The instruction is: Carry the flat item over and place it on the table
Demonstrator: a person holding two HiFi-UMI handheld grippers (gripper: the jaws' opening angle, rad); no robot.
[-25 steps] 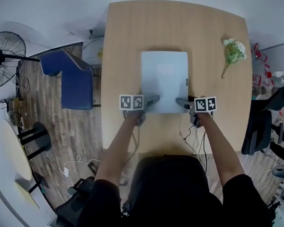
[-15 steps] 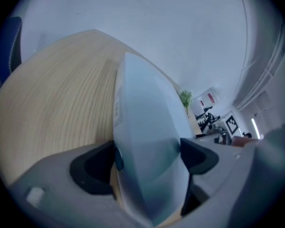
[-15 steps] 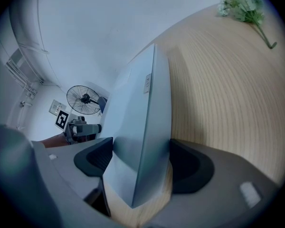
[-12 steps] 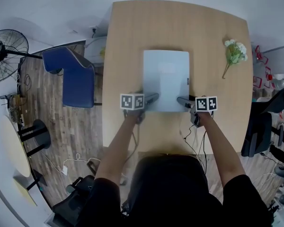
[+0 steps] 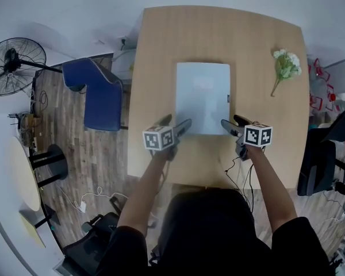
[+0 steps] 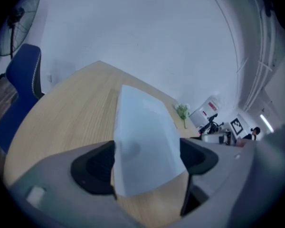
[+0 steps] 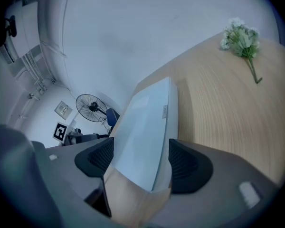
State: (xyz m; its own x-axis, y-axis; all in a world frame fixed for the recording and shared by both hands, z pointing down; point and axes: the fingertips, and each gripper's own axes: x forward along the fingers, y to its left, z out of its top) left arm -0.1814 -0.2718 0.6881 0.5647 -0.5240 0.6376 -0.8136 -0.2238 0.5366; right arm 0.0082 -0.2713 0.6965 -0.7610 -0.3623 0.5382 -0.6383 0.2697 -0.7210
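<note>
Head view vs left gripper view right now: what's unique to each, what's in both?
Only the head view: the person's forearms, the left gripper's marker cube, a round side table far left. Only the left gripper view: the inner pads of its jaws, standing apart either side of the flat item's near corner, not pressing it. Both: the wooden table, the flat item lying on it, the flowers, the blue chair, the fan.
</note>
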